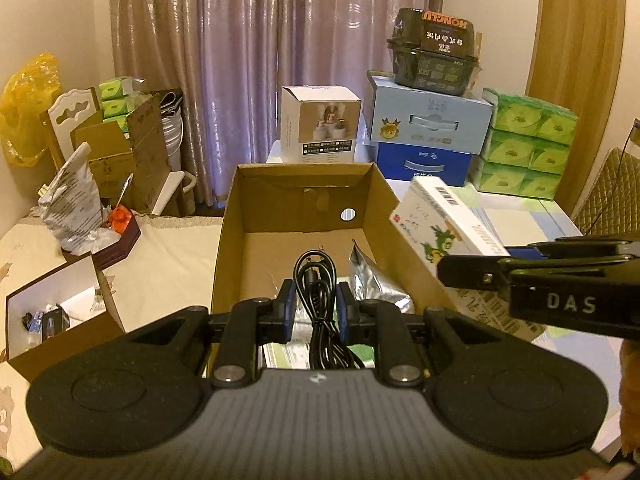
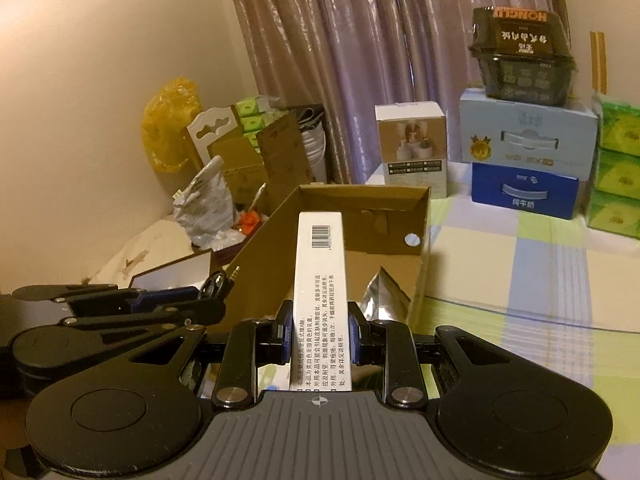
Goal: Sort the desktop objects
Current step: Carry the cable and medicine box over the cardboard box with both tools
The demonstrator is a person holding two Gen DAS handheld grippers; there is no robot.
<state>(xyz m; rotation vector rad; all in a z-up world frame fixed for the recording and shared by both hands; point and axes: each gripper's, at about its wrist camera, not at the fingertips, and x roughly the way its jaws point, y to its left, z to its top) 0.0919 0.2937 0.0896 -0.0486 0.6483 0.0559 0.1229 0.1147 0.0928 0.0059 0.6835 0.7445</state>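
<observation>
Cable [image 1: 316, 300]: black, coiled, plug end up; clamped betw. blue pads of L gripper [image 1: 316, 304], held over near end of cardboard box [image 1: 256, 208].
L gripper: fingers nearly closed on cable bundle; loops hang down past the pads. Seen in R wrist view at far left [image 2: 212, 292], plug tip poking out.
White carton [image 2: 320, 280]: long, narrow, barcode at far end, printed text on top face; gripped betw. pads of R gripper [image 2: 320, 332], pointing fwd over the box.
R gripper: fingers closed partway, to carton's width, pads touching both long sides. In L wrist view it enters from right [image 1: 448, 270], carton [image 1: 440, 224] tilted above box's right wall.
Cardboard box: open top, round hole in far wall; sits on table w/ checked cloth [image 2: 520, 264].
Foil pouch [image 1: 372, 284]: silver, inside box, right side, just beside cable.
Bkgd: white product box [image 1: 320, 124], stacked blue boxes [image 1: 428, 136], green tissue packs [image 1: 524, 148] beyond box; curtain [image 1: 256, 60] behind.
</observation>
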